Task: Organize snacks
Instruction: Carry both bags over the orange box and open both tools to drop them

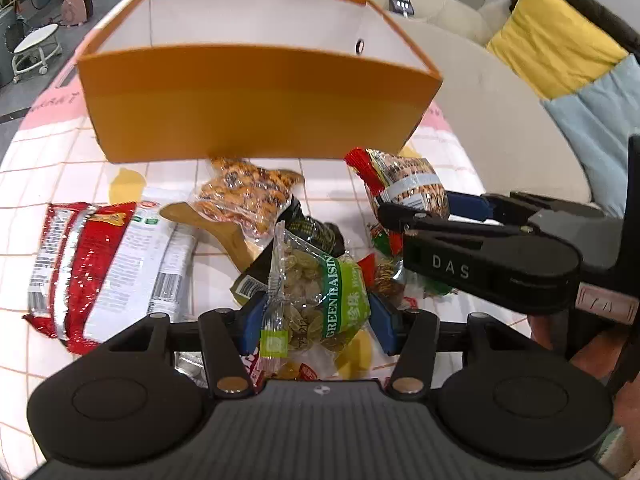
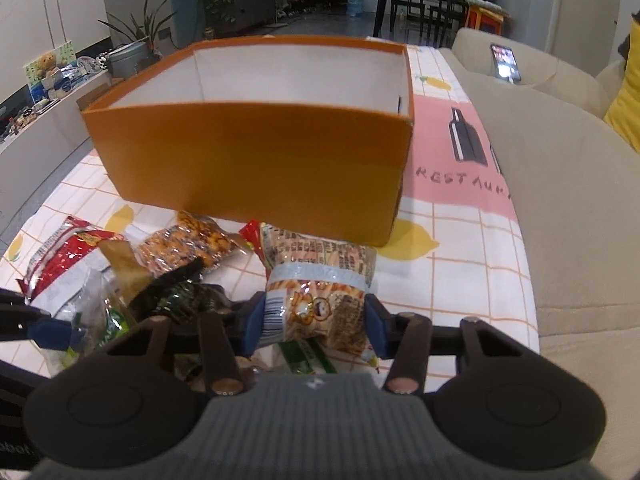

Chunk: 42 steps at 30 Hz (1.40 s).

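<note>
My left gripper (image 1: 316,316) is shut on a green raisin bag (image 1: 316,300) and holds it just above the snack pile. My right gripper (image 2: 316,320) is shut on a peanut packet (image 2: 320,280) with a red end; it also shows in the left wrist view (image 1: 408,184), with the right gripper (image 1: 436,208) coming in from the right. An open orange box (image 1: 256,108) with a white inside stands behind the pile, empty as far as I see; it also shows in the right wrist view (image 2: 256,156).
On the checked tablecloth (image 1: 52,152) lie a red and white packet (image 1: 100,264), a clear bag of orange nuts (image 1: 244,196), a dark packet (image 1: 316,228) and a wooden scoop (image 1: 212,224). A beige sofa (image 2: 560,200) runs along the right with a phone (image 2: 506,62) on it.
</note>
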{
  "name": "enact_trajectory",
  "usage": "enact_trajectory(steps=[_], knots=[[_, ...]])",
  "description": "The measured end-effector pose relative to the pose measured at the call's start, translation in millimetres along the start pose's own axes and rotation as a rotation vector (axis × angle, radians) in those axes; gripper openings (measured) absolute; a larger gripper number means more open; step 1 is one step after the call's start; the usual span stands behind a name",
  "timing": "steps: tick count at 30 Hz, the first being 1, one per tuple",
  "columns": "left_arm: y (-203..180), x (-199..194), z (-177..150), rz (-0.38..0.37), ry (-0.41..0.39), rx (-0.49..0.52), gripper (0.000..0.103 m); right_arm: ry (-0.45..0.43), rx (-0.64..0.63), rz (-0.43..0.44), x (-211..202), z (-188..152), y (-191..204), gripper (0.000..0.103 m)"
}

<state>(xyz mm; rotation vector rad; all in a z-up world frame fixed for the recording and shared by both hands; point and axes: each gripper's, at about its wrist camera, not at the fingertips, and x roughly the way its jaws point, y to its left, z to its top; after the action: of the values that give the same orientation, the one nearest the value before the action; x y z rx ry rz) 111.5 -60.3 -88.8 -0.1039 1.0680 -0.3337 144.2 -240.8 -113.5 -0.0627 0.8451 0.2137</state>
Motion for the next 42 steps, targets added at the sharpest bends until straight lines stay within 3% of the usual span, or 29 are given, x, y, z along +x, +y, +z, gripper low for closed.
enact_trajectory(steps=[7,15,26,34,42], knots=[[4.6,-40.5,-0.8,0.004,-0.082,-0.021,0.062,-0.058,-0.019,0.004,-37.2,4.9,12.7,0.049],[12.8,-86.4,13.4,0.089,-0.174,-0.035,0.062,-0.106,-0.016,0.014,-80.6,16.8,27.8,0.049],[22.9,-131.2,80.5,0.173,-0.335,0.002,0.062,-0.236,-0.062,0.046,-124.5,80.7,40.8,0.049],[32.4,-115.8,135.9,0.157,-0.337,0.008,0.062,-0.272,-0.069,0.059,-108.0,144.8,42.2,0.049],[60.3,-60.2,183.3,0.154,-0.252,0.019,0.062,-0.155,-0.041,0.119,-26.8,199.7,30.8,0.049]])
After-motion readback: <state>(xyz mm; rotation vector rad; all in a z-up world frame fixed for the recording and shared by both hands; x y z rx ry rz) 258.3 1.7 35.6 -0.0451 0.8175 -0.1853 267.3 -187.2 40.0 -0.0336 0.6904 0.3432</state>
